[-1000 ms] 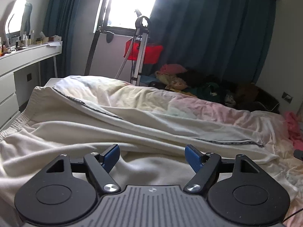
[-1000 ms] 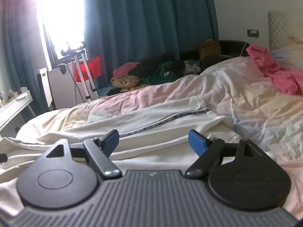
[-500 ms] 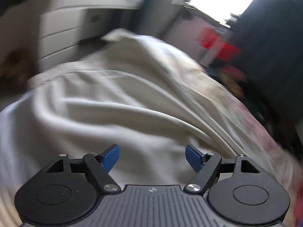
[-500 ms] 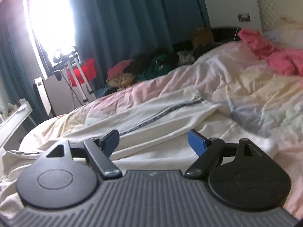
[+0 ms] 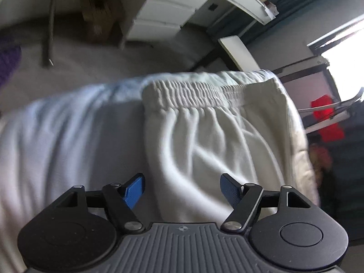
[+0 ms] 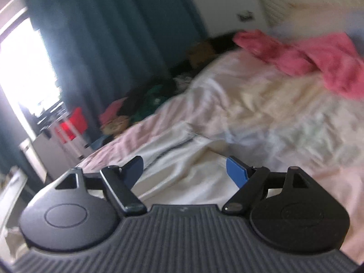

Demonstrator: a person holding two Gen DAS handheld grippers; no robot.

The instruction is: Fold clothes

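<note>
A cream-white pair of sweatpants [image 5: 204, 141] lies spread on the bed, its gathered elastic waistband [image 5: 195, 93] at the bed's end. My left gripper [image 5: 183, 188] is open and empty, just above the fabric below the waistband. In the right wrist view the pants' leg with a dark side stripe [image 6: 182, 157] runs along the bed. My right gripper [image 6: 185, 170] is open and empty, over the cream fabric. Both views are blurred.
A pale pink and yellow duvet [image 6: 261, 104] covers the bed. A pink garment [image 6: 318, 56] lies near the headboard. Clothes are piled [image 6: 141, 107] by dark teal curtains [image 6: 113, 45]. White drawers [image 5: 168, 16] and a box [image 5: 102, 16] stand past the bed's end.
The left gripper has swung left and tilted down, from facing the window to facing the waistband and the floor. The right gripper has tilted and shifted toward the pant leg's end. Both stayed open.
</note>
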